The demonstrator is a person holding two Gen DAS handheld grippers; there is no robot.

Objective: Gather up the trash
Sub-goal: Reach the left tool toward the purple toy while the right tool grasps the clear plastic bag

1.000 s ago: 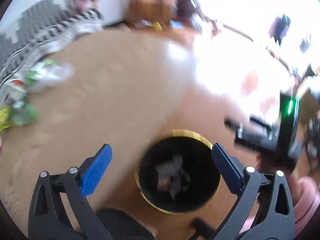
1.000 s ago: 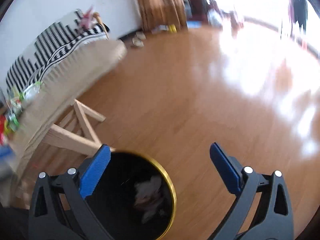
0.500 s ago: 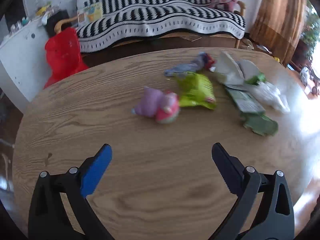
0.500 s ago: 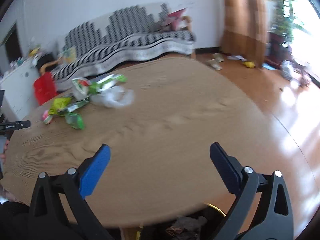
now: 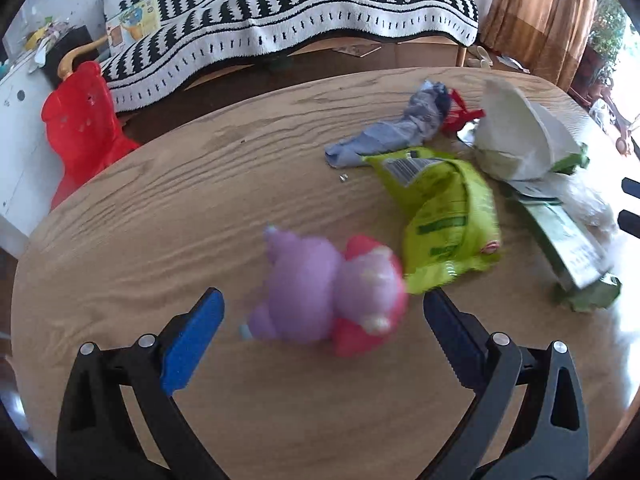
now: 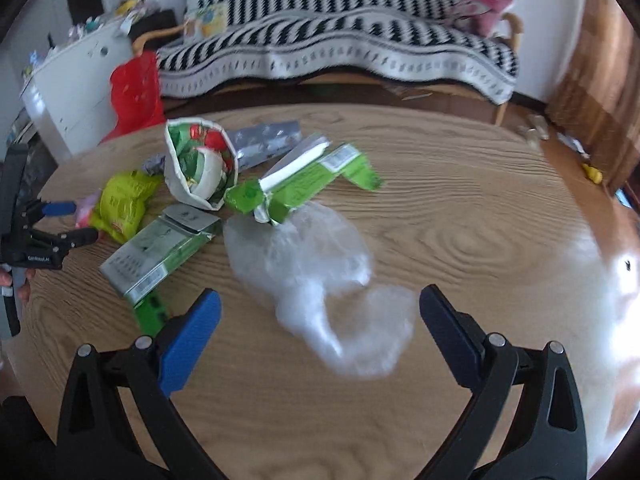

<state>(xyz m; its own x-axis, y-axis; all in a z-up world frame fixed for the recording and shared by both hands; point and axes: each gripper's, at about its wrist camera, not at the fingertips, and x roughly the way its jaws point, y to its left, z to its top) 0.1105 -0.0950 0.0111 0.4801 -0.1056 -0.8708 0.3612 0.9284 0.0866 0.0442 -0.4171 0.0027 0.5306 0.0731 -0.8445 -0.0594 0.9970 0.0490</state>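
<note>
Nothing here is collected yet: wrappers and cartons litter the table (image 5: 160, 208). My left fingers (image 5: 452, 320) straddle the purple wrapper (image 5: 320, 300), spread apart; my right fingers (image 6: 192, 328), also apart, frame the clear plastic bag (image 6: 316, 272).

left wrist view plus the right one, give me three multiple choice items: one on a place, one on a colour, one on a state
1. What lies between the open fingers of the left gripper?
A. purple and pink wrapper
B. a glass bottle
C. a metal spoon

2. What colour is the crumpled snack bag just beyond that wrapper?
A. orange
B. lime green
C. black

3. How does the right gripper stand over the clear plastic bag?
A. shut on the bag
B. open, bag not gripped
C. shut on a green carton

Answers:
1 A: the purple and pink wrapper sits on the wooden table between the two blue pads.
2 B: the bag is bright yellow-green with a barcode patch.
3 B: both pads stand wide apart with the bag lying loose on the table.
</note>
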